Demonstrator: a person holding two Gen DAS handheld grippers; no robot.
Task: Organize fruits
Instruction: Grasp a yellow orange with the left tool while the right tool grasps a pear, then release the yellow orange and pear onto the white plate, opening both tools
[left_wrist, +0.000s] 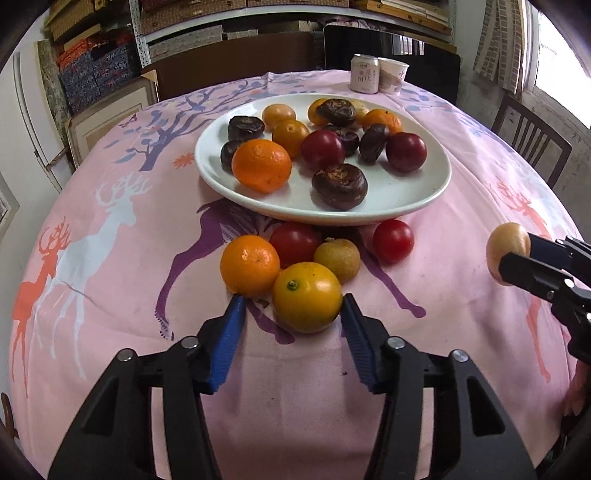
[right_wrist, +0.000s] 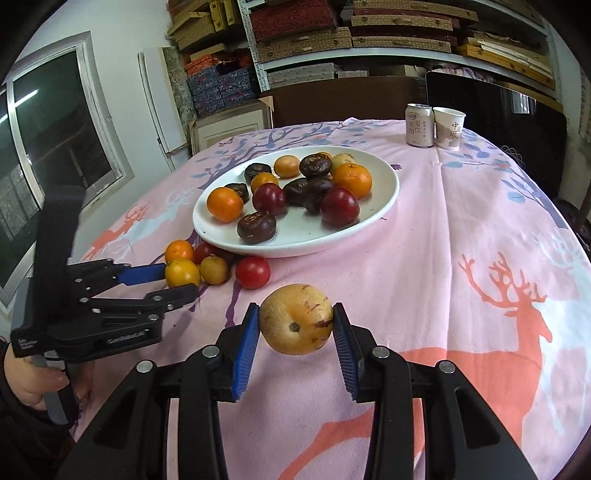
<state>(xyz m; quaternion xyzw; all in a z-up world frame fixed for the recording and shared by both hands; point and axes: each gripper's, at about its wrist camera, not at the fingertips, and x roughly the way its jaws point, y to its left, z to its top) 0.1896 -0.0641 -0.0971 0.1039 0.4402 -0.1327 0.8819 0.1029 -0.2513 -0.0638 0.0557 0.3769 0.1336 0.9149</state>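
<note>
Plate (left_wrist: 417, 206) ahead of both grippers is crowded, so the pale fruit (right_wrist: 295, 319) clamped in the right gripper (right_wrist: 295, 325) may roll off, and the left gripper (left_wrist: 293, 306), jaws apart beside the yellow citrus (left_wrist: 306, 295), may nudge neighbours.

Surface finishes on and around the plate

The plate (left_wrist: 424, 199) is glossy white ceramic; on it, oranges (left_wrist: 261, 165) show dimpled peel, plums (left_wrist: 322, 149) smooth shiny skin, and dark fruits (left_wrist: 340, 186) a rough, wrinkled matt surface. Under the plate, the tablecloth (left_wrist: 295, 387) is soft matt printed cloth. Behind the plate stand a metal can (left_wrist: 364, 73) and a paper cup (left_wrist: 393, 75). Both grippers (left_wrist: 291, 306) (right_wrist: 295, 321) are matt black plastic with ribbed blue pads (right_wrist: 245, 350) and bright metal rivets (left_wrist: 190, 342).
</note>
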